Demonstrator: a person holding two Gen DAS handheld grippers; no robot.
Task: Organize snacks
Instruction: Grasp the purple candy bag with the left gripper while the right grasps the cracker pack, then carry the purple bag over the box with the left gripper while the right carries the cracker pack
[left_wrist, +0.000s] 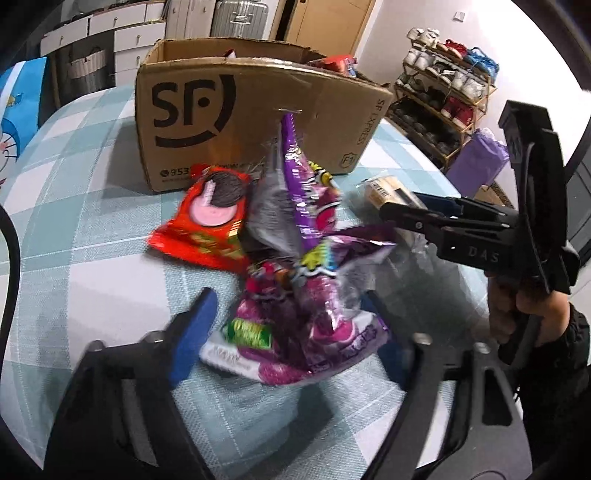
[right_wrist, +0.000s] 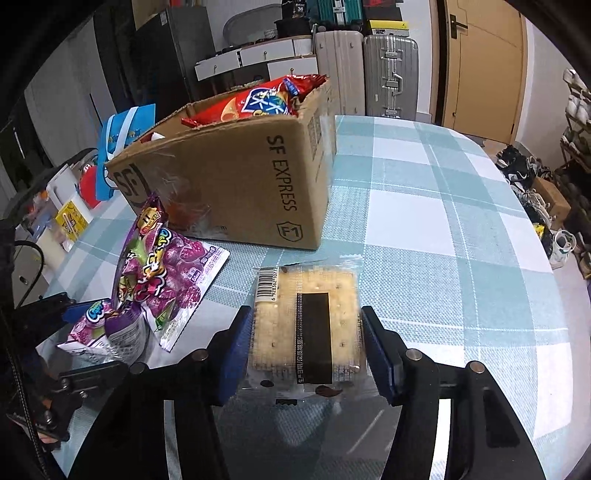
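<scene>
- Here, the right gripper fingers clamp the cracker pack, near the cardboard box.
- Left gripper fingers spread around purple candy bags, before the box.

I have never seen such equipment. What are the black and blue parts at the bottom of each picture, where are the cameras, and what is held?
There is no robot. A person holds a two-finger gripper in each hand, and a camera on each one looks forward along its blue-padded fingers.

In the left view, the left gripper stands open around a purple candy bag; whether the pads touch it I cannot tell. A red cookie pack lies beside it, and the right gripper shows at the side.

In the right view, the right gripper is shut on a cracker pack. All is on a checked tablecloth, before a cardboard box that already contains snacks.
</scene>
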